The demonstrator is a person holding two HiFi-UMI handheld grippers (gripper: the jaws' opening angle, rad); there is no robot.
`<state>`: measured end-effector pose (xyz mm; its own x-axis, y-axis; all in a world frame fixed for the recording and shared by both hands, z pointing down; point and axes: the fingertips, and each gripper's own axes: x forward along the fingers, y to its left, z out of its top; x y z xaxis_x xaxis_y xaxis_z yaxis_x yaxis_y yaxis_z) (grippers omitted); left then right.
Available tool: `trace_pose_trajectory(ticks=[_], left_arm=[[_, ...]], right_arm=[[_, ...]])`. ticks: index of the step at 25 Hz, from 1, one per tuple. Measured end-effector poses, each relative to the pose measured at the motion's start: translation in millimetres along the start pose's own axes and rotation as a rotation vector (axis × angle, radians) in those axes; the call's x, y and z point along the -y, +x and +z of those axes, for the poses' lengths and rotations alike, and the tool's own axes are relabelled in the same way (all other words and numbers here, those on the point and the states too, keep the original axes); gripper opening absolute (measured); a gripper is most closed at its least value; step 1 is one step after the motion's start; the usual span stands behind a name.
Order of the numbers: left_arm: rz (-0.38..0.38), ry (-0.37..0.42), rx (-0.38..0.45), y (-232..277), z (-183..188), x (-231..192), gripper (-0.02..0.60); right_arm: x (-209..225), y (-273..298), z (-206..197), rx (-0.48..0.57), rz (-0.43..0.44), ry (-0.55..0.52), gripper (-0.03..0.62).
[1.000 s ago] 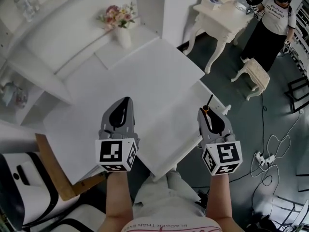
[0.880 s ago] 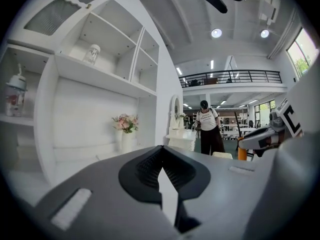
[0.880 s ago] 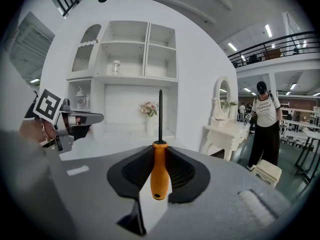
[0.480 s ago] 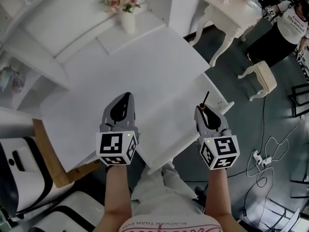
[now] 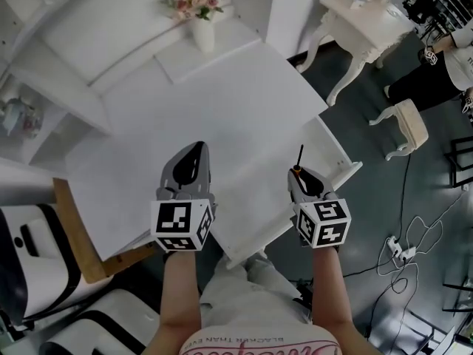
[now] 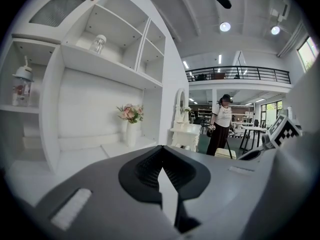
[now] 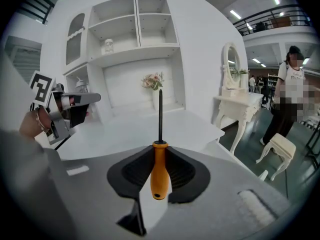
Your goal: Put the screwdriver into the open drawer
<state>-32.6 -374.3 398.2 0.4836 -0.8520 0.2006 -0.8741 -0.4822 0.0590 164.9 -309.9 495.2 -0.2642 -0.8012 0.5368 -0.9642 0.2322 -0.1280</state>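
One screwdriver (image 7: 159, 151) is clamped by its orange handle in the right gripper (image 5: 299, 177), the jaws pressed against the handle's sides. Over the last second that gripper has sunk and drawn in toward the table (image 5: 244, 124), so the tool now hangs low over the near end of what looks like the open drawer (image 5: 336, 150), which juts from the table's 3 o'clock side. I'd judge the lowering is under way, with the release not yet made. The long axis runs straight away from the person: the dark shaft points to 12 o'clock and dips slightly, with the handle end at 6 o'clock. At 9 o'clock the left gripper (image 5: 188, 165) hovers over the tabletop with its jaws together on nothing.
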Motion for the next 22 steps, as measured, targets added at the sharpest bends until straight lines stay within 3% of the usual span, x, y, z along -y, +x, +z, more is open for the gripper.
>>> trace_pose_trajectory(ticks=[8, 22], left_arm=[[-0.004, -0.004, -0.007, 5.7, 0.4, -0.1, 0.020], [0.012, -0.011, -0.034, 5.7, -10.4, 0.5, 0.020]], right_arm=[[4.5, 32.2, -47.3, -0.150, 0.031, 0.102, 0.074], [7.5, 68.0, -114.5, -0.379, 0.070, 0.146, 0.075]])
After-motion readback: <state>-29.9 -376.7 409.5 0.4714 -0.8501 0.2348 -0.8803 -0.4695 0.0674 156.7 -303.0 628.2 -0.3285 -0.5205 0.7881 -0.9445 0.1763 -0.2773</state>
